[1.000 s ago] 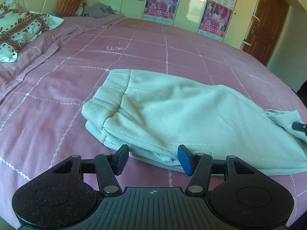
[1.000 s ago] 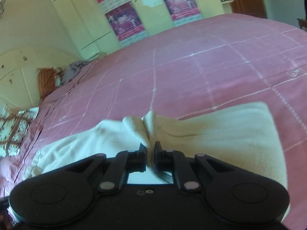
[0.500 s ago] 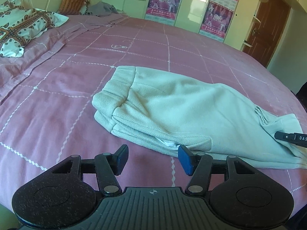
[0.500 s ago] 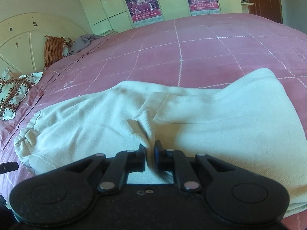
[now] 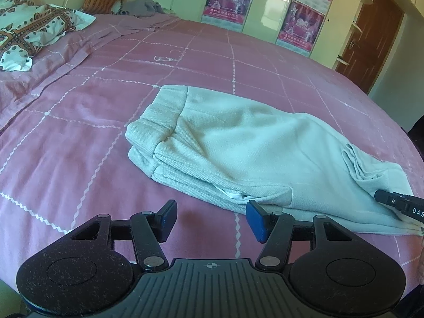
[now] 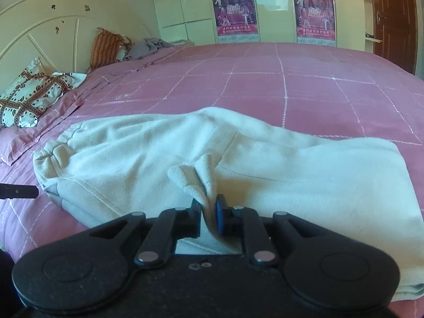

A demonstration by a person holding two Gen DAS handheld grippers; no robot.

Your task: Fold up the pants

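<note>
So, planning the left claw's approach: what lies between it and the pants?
Only bare pink bedspread separates the left claw from the pants, per the left wrist view.

My left gripper (image 5: 211, 220) is speckled black plastic with blue pads (image 5: 256, 219), silver pivot screws and a ribbed grey base. My right gripper (image 6: 208, 213) looks identical, with white lettering along its finger.

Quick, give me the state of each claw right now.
Left claw: open, nothing between its pads.
Right claw: jaws have just been opening, a pinch of the pants between them.
</note>
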